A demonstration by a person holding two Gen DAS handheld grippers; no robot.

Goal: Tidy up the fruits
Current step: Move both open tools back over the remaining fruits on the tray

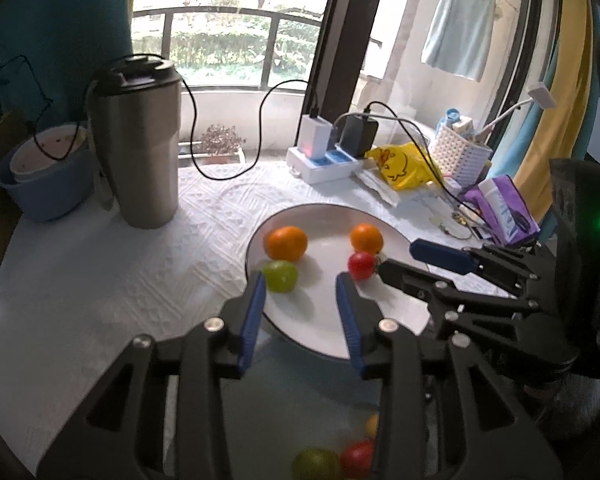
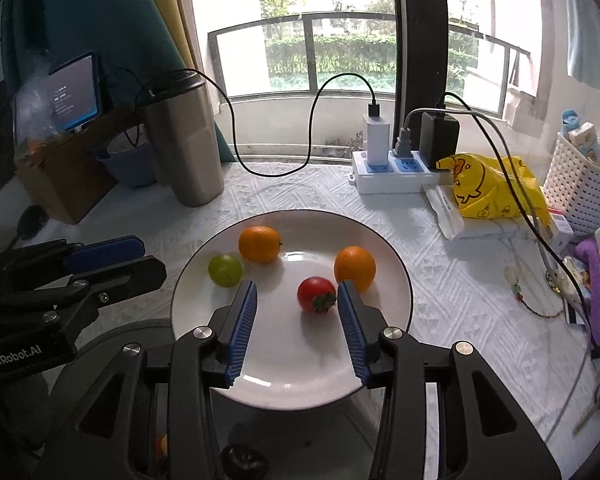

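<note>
A white plate point(image 2: 380, 344) with a dark rim sits on the white tablecloth; it also shows in the left wrist view point(image 1: 324, 220). On it lie two oranges point(image 2: 259, 244) point(image 2: 355, 267), a green fruit point(image 2: 225, 270) and a red tomato point(image 2: 316, 294). The same fruits show in the left wrist view: oranges point(image 1: 285, 243) point(image 1: 366, 238), green fruit point(image 1: 281, 276), tomato point(image 1: 362, 265). My right gripper point(image 2: 297, 292) is open and empty, its jaws on either side of the tomato. My left gripper point(image 1: 301, 284) is open and empty over the plate's near edge. More fruits point(image 1: 332, 460) lie blurred below it.
A steel tumbler point(image 1: 138, 140) and a blue bowl point(image 1: 40, 188) stand at the back left. A power strip with chargers point(image 2: 396, 168), a yellow bag point(image 2: 488, 188), a white basket point(image 2: 580, 188) and cables crowd the back right. A tablet point(image 2: 74, 92) stands far left.
</note>
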